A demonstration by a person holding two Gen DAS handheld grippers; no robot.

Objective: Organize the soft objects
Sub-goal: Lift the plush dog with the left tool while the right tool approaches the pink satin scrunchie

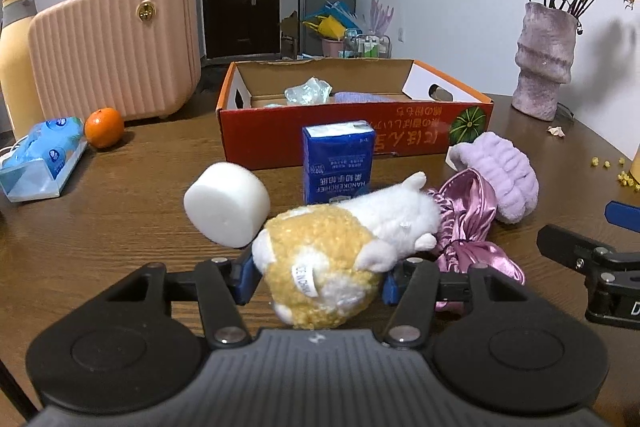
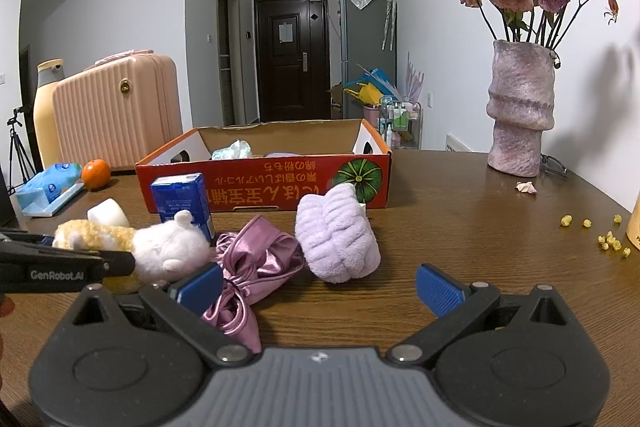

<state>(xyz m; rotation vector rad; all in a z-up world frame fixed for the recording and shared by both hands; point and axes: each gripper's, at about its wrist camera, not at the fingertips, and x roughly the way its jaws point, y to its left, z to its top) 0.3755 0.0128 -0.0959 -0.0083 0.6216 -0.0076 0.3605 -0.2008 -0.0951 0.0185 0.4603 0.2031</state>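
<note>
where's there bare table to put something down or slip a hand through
Bare wood lies right of the lilac headband, between it, the vase and the yellow crumbs. Another patch sits between the orange, foam cylinder and box. Crowded: plush toy, tissue pack and pink satin cloth bunch before the box.

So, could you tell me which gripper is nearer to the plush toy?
Left. The left gripper has the plush toy between its pads, pressing its sides; the right gripper is open beside it, over the pink satin cloth.
</note>
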